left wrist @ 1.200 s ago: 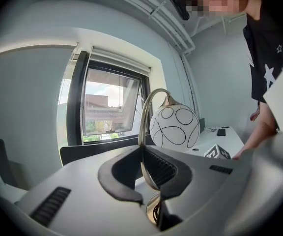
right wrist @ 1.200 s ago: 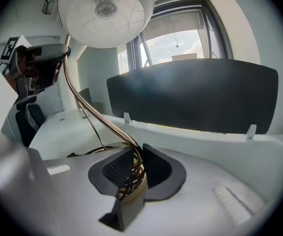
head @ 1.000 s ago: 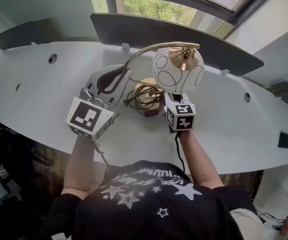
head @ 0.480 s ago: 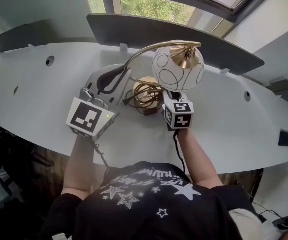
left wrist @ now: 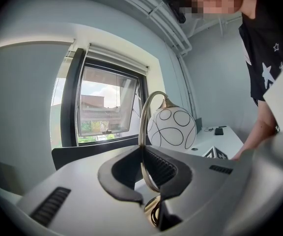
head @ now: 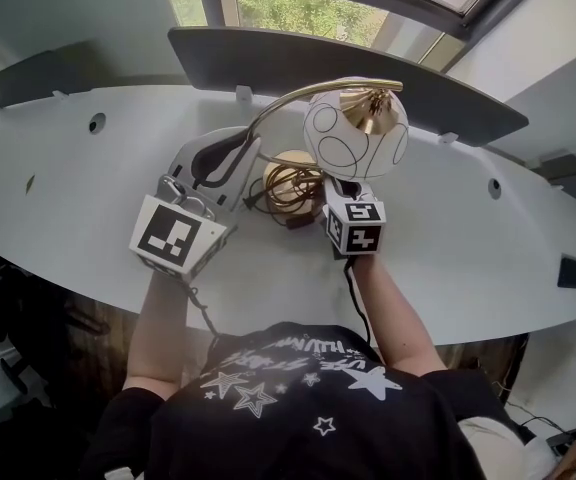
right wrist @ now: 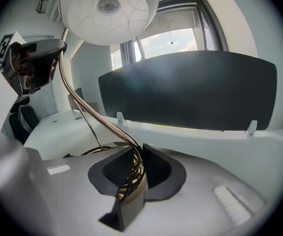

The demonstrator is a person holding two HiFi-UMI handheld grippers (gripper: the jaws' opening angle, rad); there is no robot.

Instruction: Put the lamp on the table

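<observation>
Barely anything shifts over the last second: the lamp and both grippers creep a touch toward the window, so we judge the setting-down is near its end. Its base sits low over the white table, though we cannot tell whether it touches. Our left gripper stays clamped on the arched brass stem; our right gripper pinches the base where the dark cord is wound. The lamp stands upright near the table's far middle, its round white shade, marked with black looping lines, hanging from the stem's tip
</observation>
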